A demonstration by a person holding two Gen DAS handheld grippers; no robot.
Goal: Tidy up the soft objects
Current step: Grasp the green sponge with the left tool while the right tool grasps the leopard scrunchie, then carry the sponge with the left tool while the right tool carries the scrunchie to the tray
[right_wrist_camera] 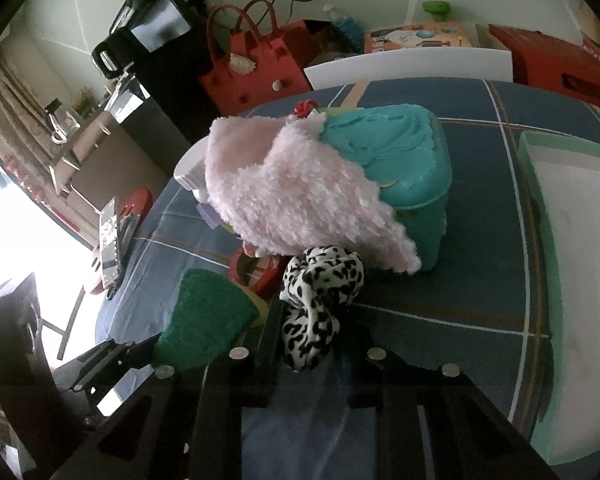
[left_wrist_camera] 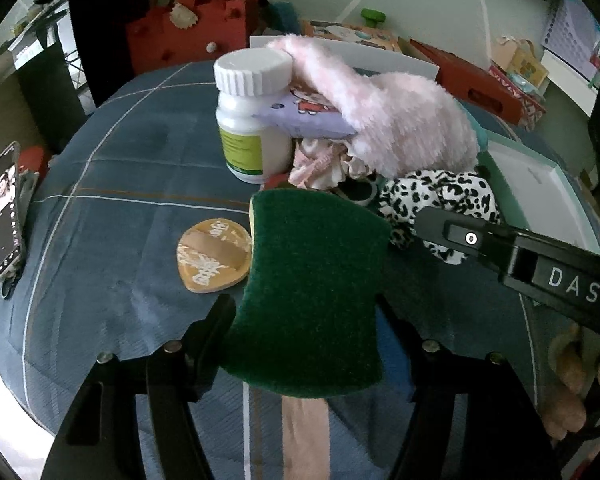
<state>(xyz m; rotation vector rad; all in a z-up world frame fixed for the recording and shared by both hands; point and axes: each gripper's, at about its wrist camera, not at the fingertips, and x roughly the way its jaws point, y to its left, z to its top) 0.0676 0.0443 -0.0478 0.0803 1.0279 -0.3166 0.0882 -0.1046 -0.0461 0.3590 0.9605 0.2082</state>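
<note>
My left gripper (left_wrist_camera: 304, 304) is shut on a green scouring sponge (left_wrist_camera: 312, 292) and holds it above the blue checked tablecloth (left_wrist_camera: 112, 184). The sponge also shows in the right wrist view (right_wrist_camera: 204, 320). My right gripper (right_wrist_camera: 314, 340) is shut on a black-and-white spotted scrunchie (right_wrist_camera: 320, 300), which also shows in the left wrist view (left_wrist_camera: 436, 196), where the right gripper (left_wrist_camera: 428, 220) reaches in from the right. A pink fluffy cloth (left_wrist_camera: 396, 116) (right_wrist_camera: 300, 200) lies over a pile of things behind. A pale pink scrunchie (left_wrist_camera: 316, 164) lies under it.
A white pill bottle (left_wrist_camera: 252, 112) stands left of the pile. A teal tub (right_wrist_camera: 412, 168) sits under the pink cloth. A teal-rimmed white tray (right_wrist_camera: 580, 264) (left_wrist_camera: 540, 192) is at the right. A round orange pad (left_wrist_camera: 212, 256) and a phone (left_wrist_camera: 4, 216) lie to the left. A red tape roll (right_wrist_camera: 256, 272) lies near the sponge.
</note>
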